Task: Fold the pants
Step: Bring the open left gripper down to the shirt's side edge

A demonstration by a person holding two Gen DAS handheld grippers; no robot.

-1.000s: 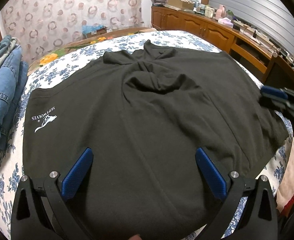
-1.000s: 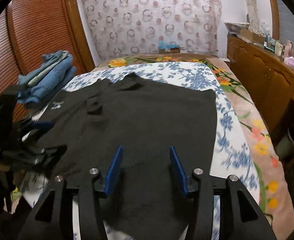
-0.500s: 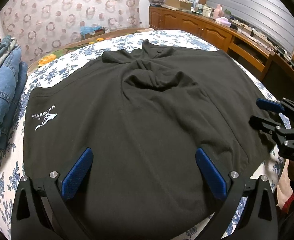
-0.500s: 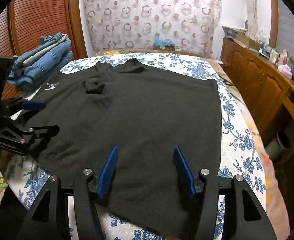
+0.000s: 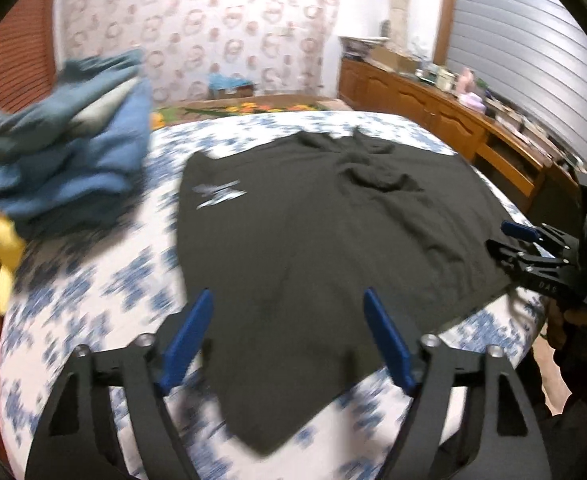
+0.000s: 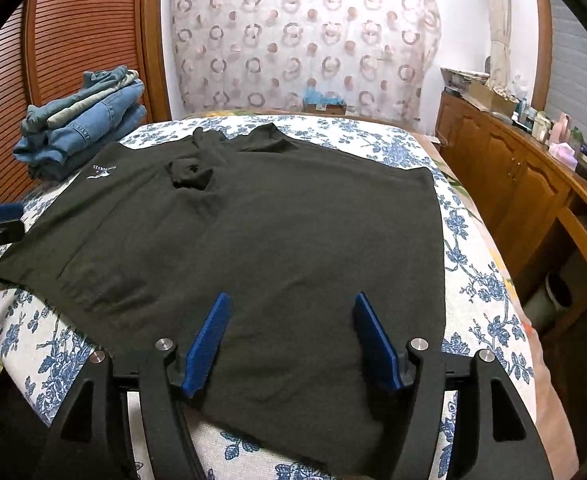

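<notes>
Two grippers hover over the near hem of a dark garment [image 6: 277,240] spread flat on a bed [image 6: 477,280] with a blue-flowered cover. The right gripper [image 6: 289,336] stands wide with only cloth beneath its blue pads, its jaws having just been opening; the left gripper [image 5: 285,336], nothing pinched, has just been closing partway above the near-left corner. Neither holds the fabric. The risk, as judged from here: the left wrist view is smeared with motion, and a pinch made at speed could catch one layer only, or snag the bed cover with it, dragging the fold askew. A rumpled bump [image 6: 189,172] near the far end could be trapped inside any fold. Farther off, a small white logo [image 6: 102,171] carries lettering too small to read. A stack of folded jeans [image 6: 85,128] sits at the far-left corner, just beside the garment.
</notes>
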